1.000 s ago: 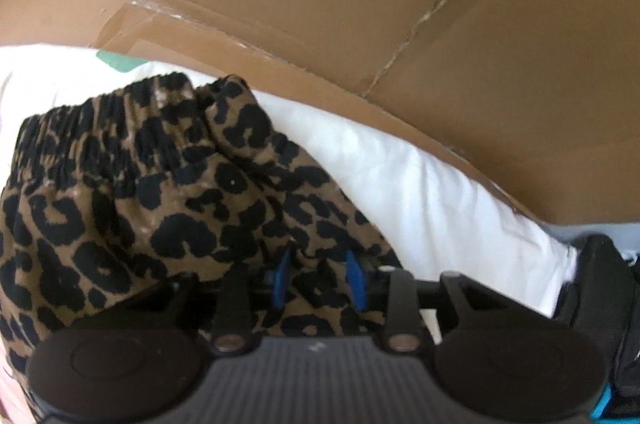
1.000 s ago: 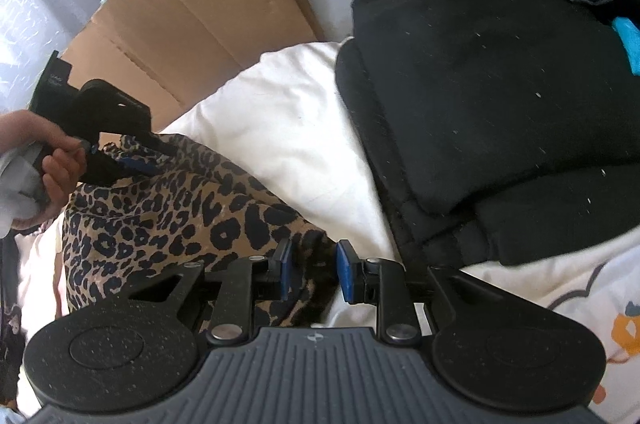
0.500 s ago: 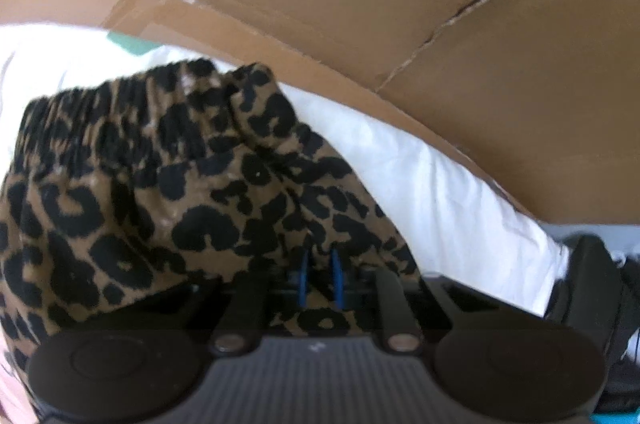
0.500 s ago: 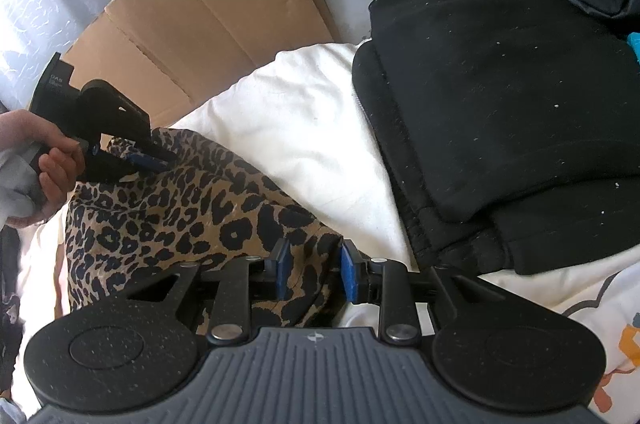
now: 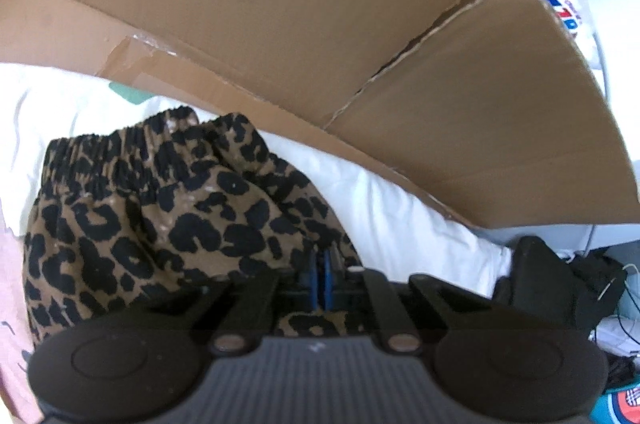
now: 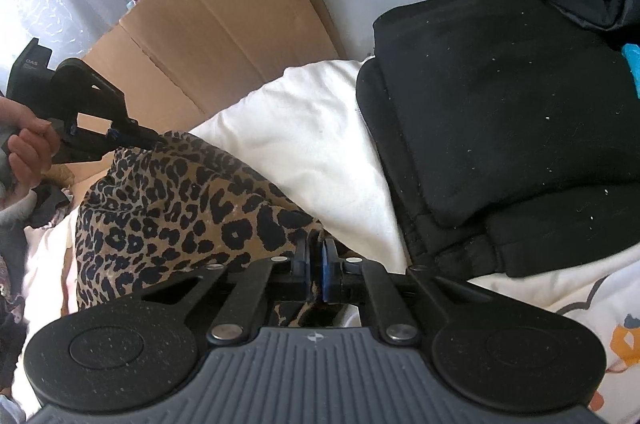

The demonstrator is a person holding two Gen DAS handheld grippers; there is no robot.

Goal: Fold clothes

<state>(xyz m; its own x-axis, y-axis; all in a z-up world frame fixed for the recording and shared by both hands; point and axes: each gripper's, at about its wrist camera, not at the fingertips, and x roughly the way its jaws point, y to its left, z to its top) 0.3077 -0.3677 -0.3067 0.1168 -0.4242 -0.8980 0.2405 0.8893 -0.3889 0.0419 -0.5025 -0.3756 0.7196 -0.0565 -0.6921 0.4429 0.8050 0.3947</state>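
Both of your grippers have just clenched on the brown-and-black leopard-print fabric garment (image 6: 172,207), which lies crumpled on the white bedding (image 6: 304,139) in the lower left of the right wrist view. Your right gripper (image 6: 315,270), half open a moment ago, now pinches the near edge at bottom centre. Your left gripper (image 5: 320,274) closed slightly sooner and grasps the far edge, seen at middle left of the right view (image 6: 136,137); that side already looks lifted a little, though the fisheye makes this hard to judge. With two corners secured, you seem ready to raise and spread the piece. The folded black clothes (image 6: 500,127) and flattened brown cardboard (image 5: 320,23) lie alongside.
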